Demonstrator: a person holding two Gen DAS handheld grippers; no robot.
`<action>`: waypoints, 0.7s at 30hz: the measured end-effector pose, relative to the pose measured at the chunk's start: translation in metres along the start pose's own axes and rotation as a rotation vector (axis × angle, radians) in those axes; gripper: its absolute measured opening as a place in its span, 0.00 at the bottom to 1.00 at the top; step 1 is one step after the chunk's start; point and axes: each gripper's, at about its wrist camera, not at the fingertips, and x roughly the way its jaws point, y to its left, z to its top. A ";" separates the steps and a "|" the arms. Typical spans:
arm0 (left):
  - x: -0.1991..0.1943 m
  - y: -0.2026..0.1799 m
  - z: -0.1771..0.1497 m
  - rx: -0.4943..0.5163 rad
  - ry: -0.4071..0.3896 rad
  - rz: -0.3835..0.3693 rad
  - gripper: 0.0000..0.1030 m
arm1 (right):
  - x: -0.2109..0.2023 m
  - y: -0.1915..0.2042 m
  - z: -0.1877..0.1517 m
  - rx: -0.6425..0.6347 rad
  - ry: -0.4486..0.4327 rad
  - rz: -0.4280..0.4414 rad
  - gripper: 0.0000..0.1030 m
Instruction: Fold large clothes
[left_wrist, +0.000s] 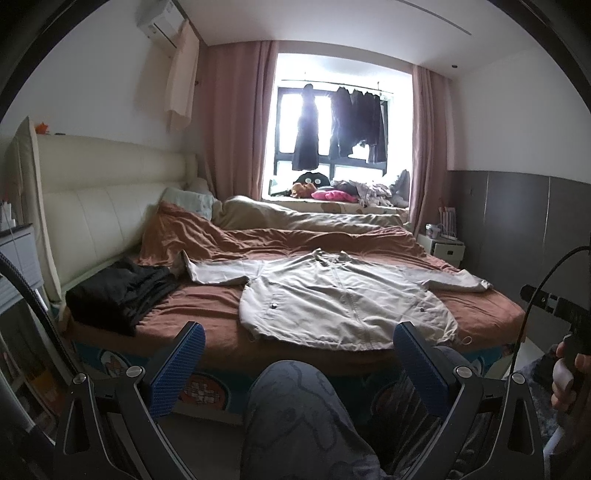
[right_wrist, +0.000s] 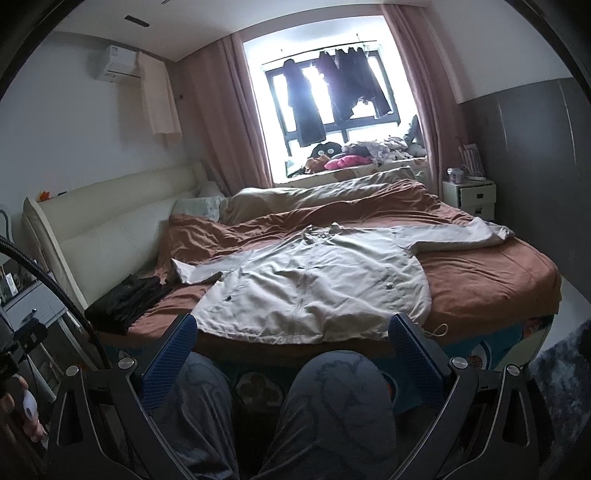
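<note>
A large beige jacket (left_wrist: 343, 299) lies flat and face up on the rust-brown bed (left_wrist: 207, 314), sleeves spread to both sides, hem at the near edge. It also shows in the right wrist view (right_wrist: 314, 288). My left gripper (left_wrist: 299, 354) is open and empty, held back from the bed above the person's knee. My right gripper (right_wrist: 291, 350) is open and empty, just short of the jacket's hem. The right gripper's body shows at the right edge of the left wrist view (left_wrist: 561, 306).
A folded black garment (left_wrist: 118, 291) lies on the bed's left near the cream headboard (left_wrist: 103, 206). A rumpled brown and beige duvet (left_wrist: 295, 225) covers the far half. A white nightstand (right_wrist: 469, 195) stands at the far right. Clothes hang at the window (left_wrist: 340, 122).
</note>
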 end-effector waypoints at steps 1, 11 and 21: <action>0.000 0.000 0.000 0.003 0.000 0.004 0.99 | -0.001 0.001 0.000 0.002 -0.005 0.002 1.00; 0.002 0.001 -0.001 0.005 0.000 0.003 0.99 | 0.001 0.000 0.000 -0.004 -0.011 0.013 1.00; 0.006 0.009 -0.003 -0.010 0.007 0.011 0.99 | 0.008 -0.001 0.001 -0.005 0.005 0.026 1.00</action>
